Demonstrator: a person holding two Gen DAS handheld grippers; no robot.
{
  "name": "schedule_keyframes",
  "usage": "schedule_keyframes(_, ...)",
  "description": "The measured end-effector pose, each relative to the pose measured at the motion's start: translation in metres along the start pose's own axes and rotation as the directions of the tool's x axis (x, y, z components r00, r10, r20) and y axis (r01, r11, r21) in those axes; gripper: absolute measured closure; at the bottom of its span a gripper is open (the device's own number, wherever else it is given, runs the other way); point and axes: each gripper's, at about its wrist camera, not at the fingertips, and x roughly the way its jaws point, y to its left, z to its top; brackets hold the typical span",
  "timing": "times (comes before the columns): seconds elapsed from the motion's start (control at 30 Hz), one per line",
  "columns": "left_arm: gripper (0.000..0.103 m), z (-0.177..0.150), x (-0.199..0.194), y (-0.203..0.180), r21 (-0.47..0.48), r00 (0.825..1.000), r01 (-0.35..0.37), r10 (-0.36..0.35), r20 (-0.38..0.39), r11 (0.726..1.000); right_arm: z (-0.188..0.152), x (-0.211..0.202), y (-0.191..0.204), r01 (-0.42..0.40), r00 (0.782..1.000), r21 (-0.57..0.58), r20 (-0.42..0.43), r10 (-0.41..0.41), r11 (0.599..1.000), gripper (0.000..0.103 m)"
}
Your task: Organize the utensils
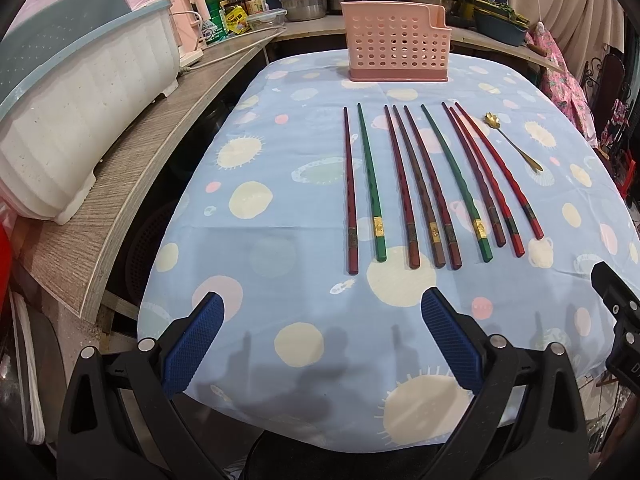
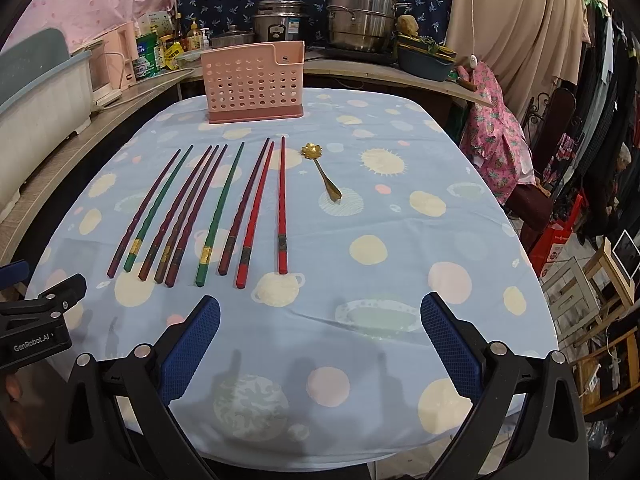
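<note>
Several chopsticks (image 1: 424, 184) (image 2: 208, 212), red, dark red and green, lie side by side on the blue spotted tablecloth (image 1: 280, 240) (image 2: 400, 260). A small gold spoon (image 1: 514, 140) (image 2: 322, 170) lies to their right. A pink perforated utensil holder (image 1: 396, 42) (image 2: 254, 82) stands upright at the table's far edge. My left gripper (image 1: 322, 310) hovers open near the front edge, short of the chopstick ends. My right gripper (image 2: 320, 312) is open too, with nothing between its fingers, nearer than the rightmost chopsticks and the spoon.
A white dish rack with a blue rim (image 1: 80, 112) sits on a wooden counter (image 1: 132, 184) to the left. Pots (image 2: 360, 16), bottles (image 1: 224, 12) and a blue basin (image 2: 426, 62) crowd the shelf behind. Chairs and clothing (image 2: 496, 120) stand right of the table.
</note>
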Motion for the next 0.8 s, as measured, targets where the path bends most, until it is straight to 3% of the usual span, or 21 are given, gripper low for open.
schedule_keyframes(0.3, 0.009, 0.008, 0.013, 0.008, -0.016, 1.000, 0.003, -0.004, -0.006, 1.000, 0.004, 0.010, -0.006, -0.007, 1.000, 0.016, -0.006, 0.007, 1.000, 0.007)
schedule_keyframes(0.8, 0.009, 0.026, 0.076, 0.019, -0.036, 0.997, 0.011, -0.014, -0.079, 0.999, 0.022, 0.047, -0.010, -0.004, 0.999, 0.027, -0.037, 0.005, 1.000, 0.007)
